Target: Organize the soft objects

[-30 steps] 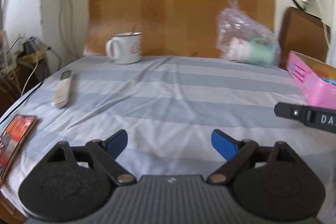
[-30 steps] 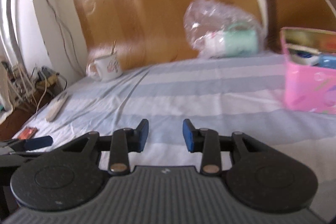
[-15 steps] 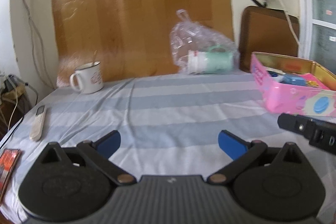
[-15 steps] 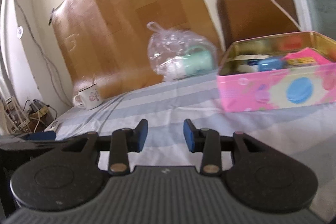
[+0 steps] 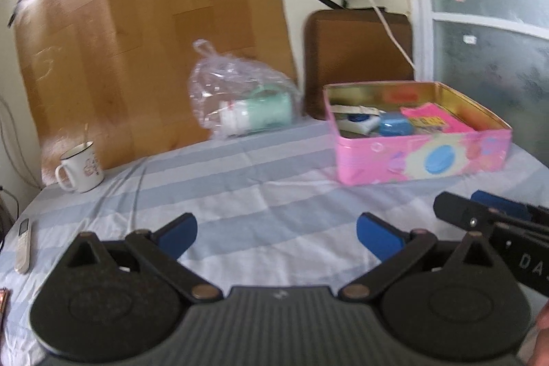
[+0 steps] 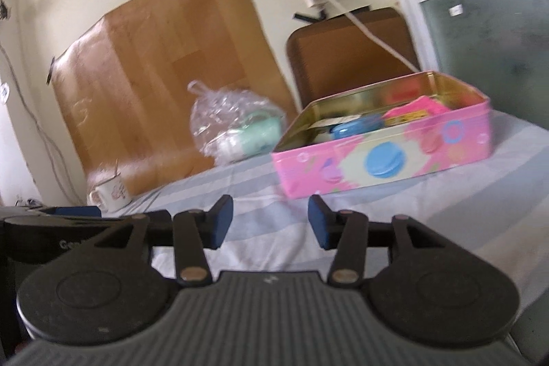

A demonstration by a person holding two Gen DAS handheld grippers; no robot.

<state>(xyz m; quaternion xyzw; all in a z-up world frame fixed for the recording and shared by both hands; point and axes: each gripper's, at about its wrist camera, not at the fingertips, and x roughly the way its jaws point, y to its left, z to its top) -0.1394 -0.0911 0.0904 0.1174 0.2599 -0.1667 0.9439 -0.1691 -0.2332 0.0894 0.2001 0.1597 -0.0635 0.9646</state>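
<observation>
Your left gripper (image 5: pixel 276 235) and right gripper (image 6: pixel 267 222) both gape, empty; reaching in, you could nudge the tin (image 6: pixel 384 160) off-line.

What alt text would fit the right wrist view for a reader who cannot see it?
The open, empty right gripper hovers over a striped cloth, facing an open pink tin holding small items. Behind it lie a clear plastic bag and a white mug by a wooden board.

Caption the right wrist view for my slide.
Open right tongs hover empty over the striped tablecloth, facing the open pink tin.
</observation>
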